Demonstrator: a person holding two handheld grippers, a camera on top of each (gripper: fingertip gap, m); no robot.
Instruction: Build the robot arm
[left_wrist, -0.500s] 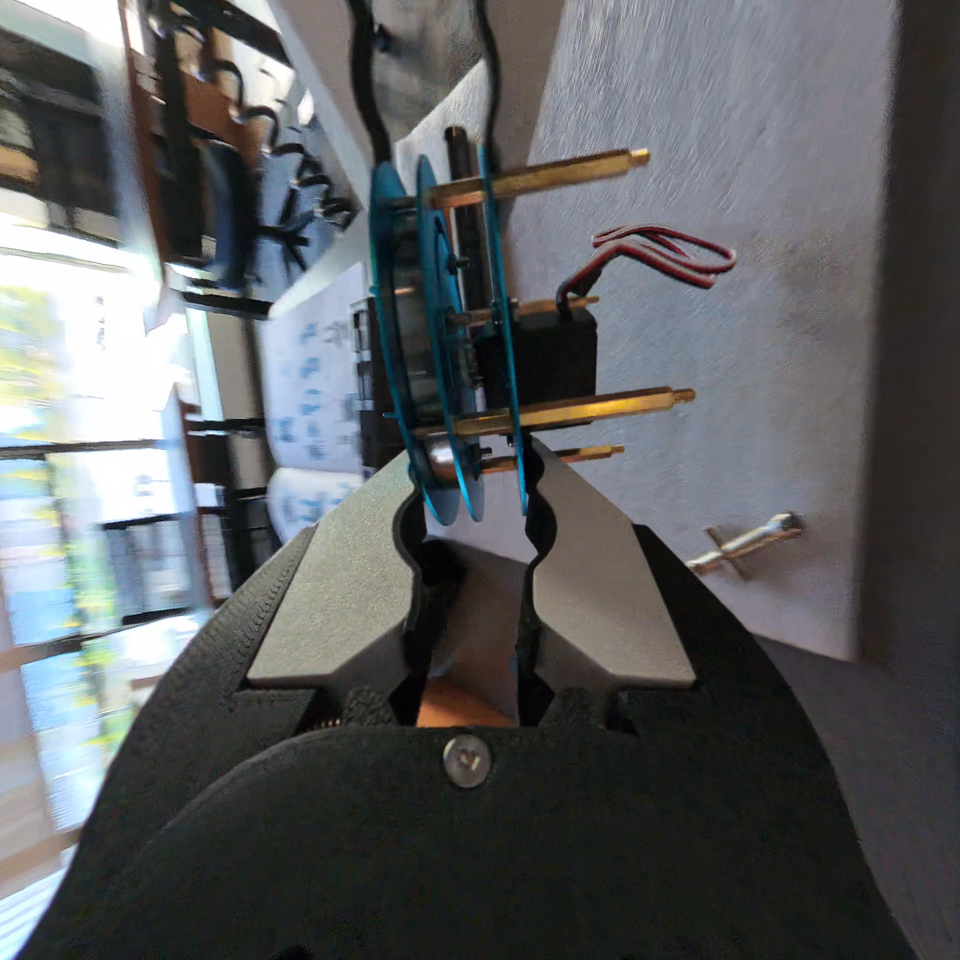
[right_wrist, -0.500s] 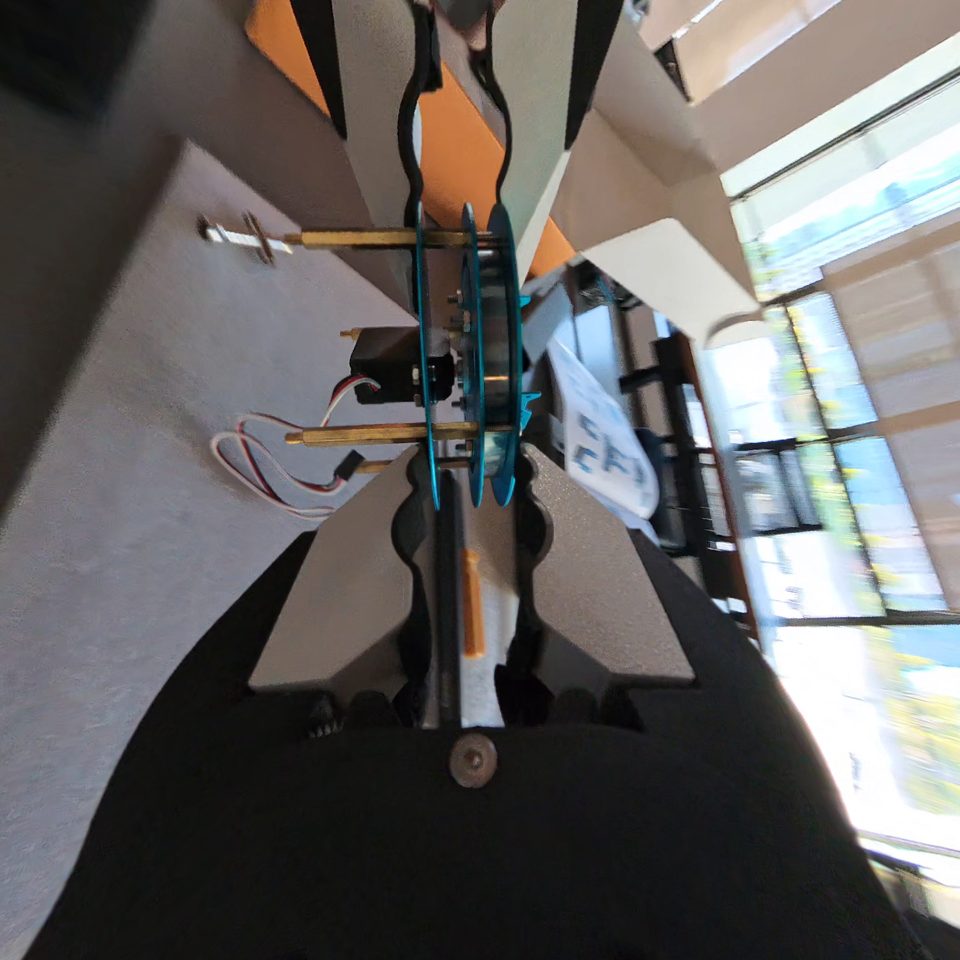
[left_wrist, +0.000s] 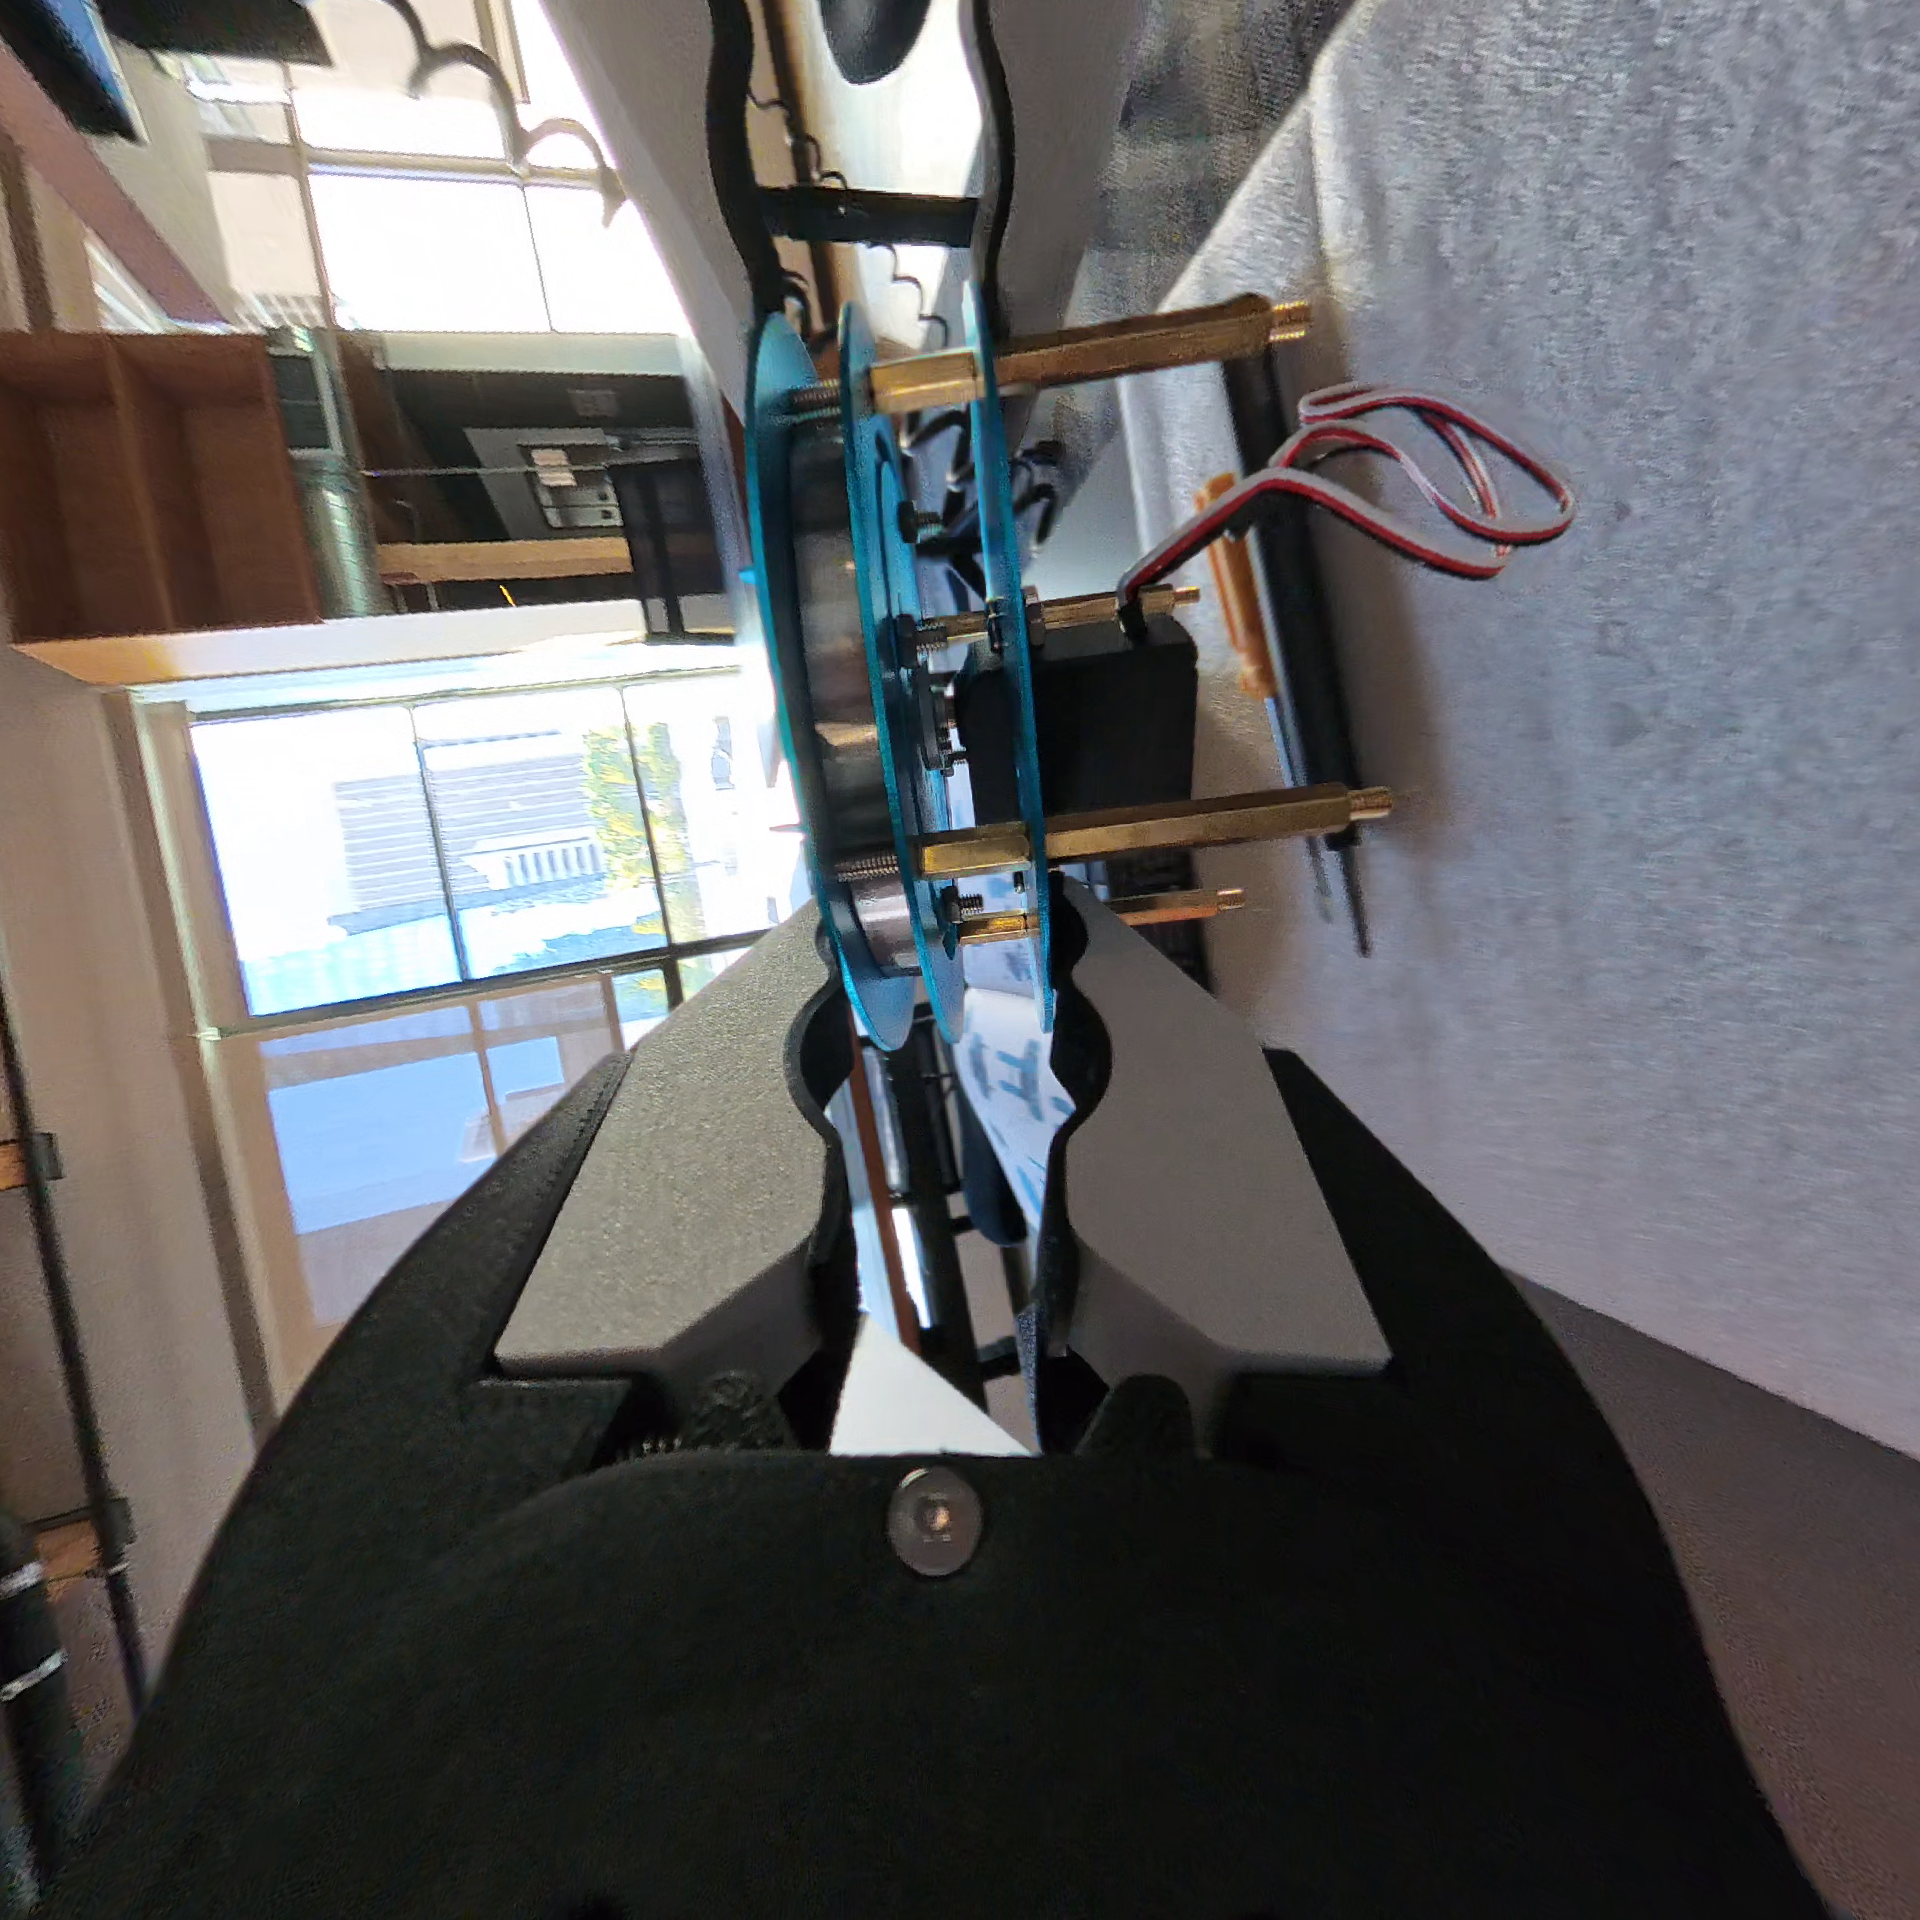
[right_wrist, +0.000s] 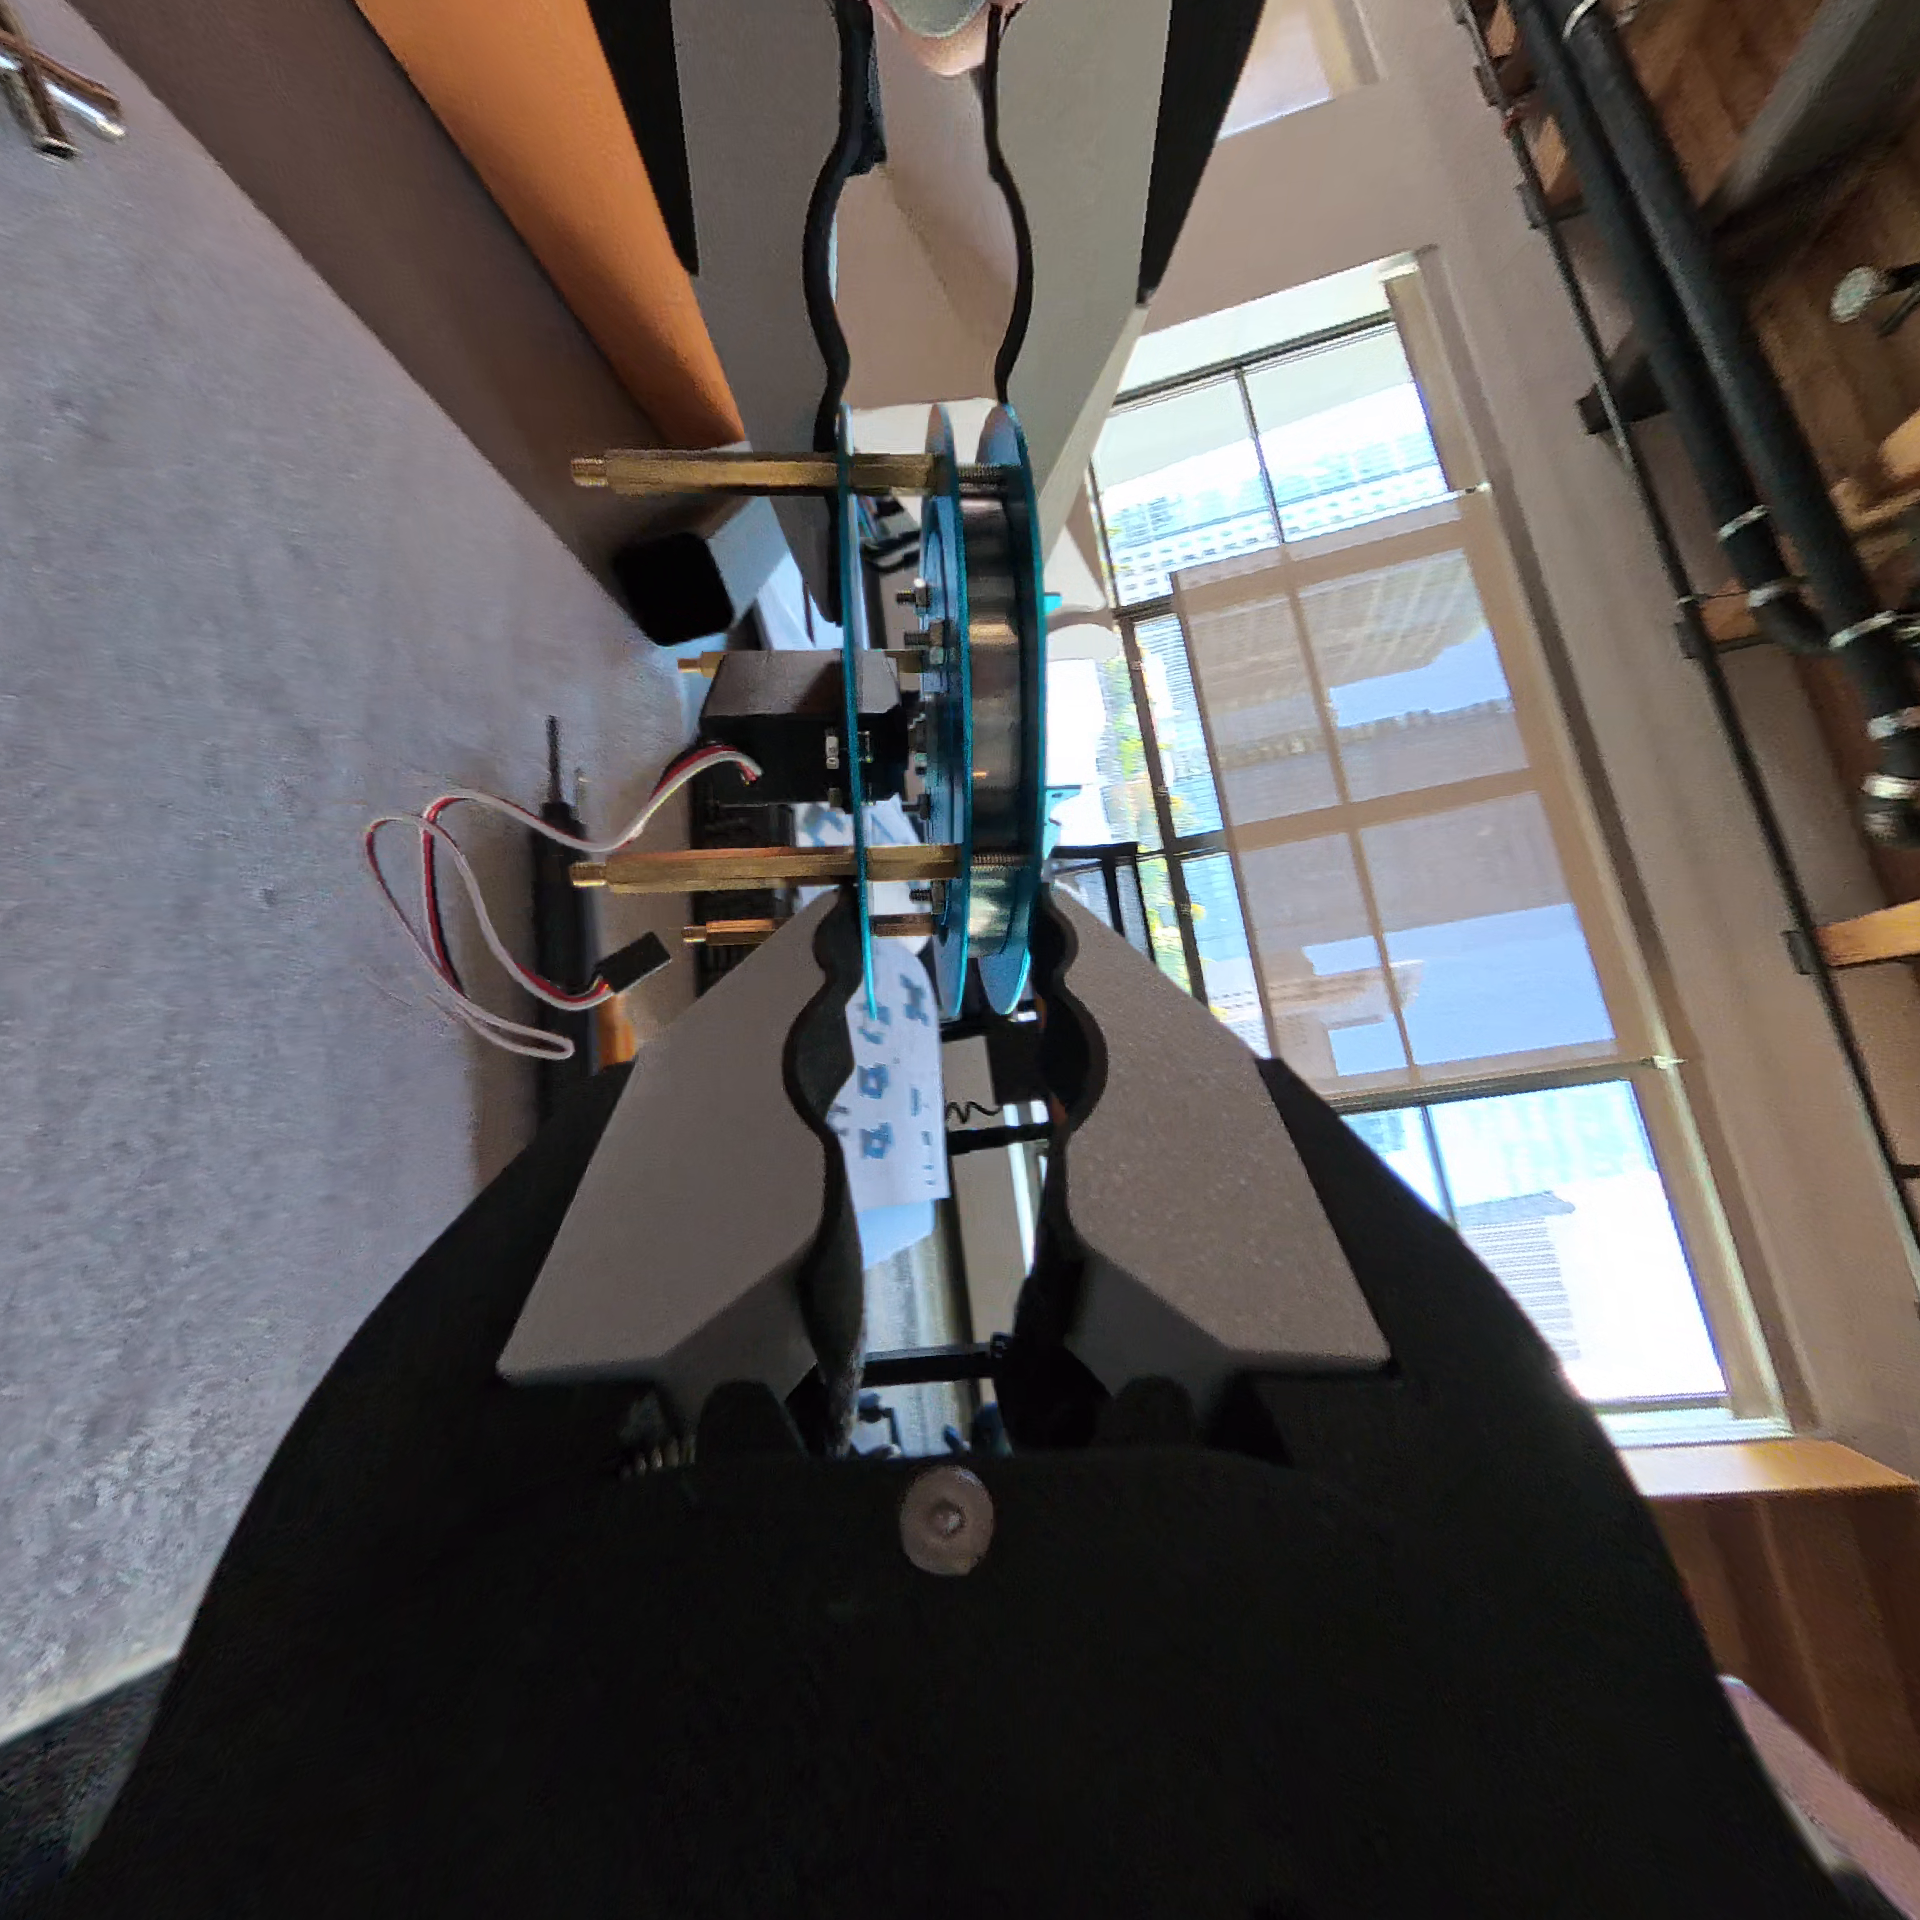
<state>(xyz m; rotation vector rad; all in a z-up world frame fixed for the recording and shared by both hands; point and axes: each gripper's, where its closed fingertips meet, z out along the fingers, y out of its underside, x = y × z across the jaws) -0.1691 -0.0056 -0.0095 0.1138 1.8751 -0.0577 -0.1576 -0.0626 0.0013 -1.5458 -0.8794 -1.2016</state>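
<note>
blue discs (left_wrist: 888, 665): 3 | brass standoffs (left_wrist: 1153, 831): 4 | screwdriver (left_wrist: 1294, 665): 1

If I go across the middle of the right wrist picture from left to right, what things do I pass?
grey mat → loop of wires → black motor block → blue discs → big window

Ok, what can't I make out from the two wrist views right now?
- Tool at the top-left corner of the right wrist view: cut off by the frame edge.
- Black rod on the grey mat: its far end hidden behind the blue disc assembly.
- Left tongs and right tongs: contact with the discs hidden by the pads.
- Black servo: its mounting is too small to tell.
</note>
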